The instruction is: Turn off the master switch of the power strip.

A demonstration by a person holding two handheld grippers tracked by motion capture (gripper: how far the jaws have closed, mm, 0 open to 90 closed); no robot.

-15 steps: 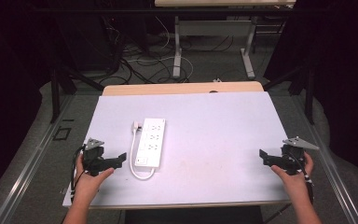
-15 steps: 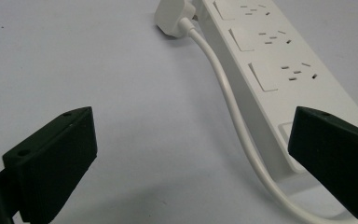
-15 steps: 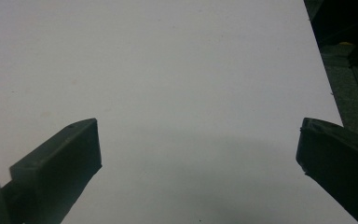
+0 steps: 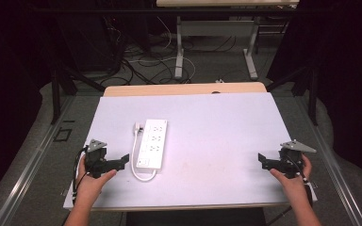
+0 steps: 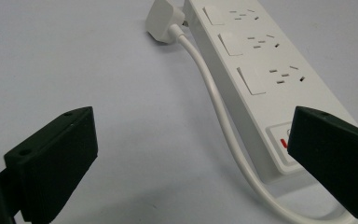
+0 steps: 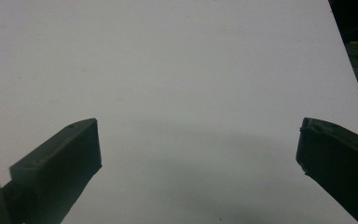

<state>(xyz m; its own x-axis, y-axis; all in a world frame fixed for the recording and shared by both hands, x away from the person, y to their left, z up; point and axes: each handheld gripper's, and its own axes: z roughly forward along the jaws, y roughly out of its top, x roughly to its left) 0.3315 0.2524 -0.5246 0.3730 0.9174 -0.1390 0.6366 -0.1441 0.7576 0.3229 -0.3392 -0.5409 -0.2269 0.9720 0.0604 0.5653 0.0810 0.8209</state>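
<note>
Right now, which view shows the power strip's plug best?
Left gripper view: the plug lies close up beside the power strip, cord attached. In the high view it is a small white shape. The right gripper view faces bare table.

The power strip (image 5: 261,79) has its switch end hidden behind a jaw.

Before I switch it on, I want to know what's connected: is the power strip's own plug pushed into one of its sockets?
No. The plug lies on the table beside the power strip, whose visible sockets are bare.
</note>
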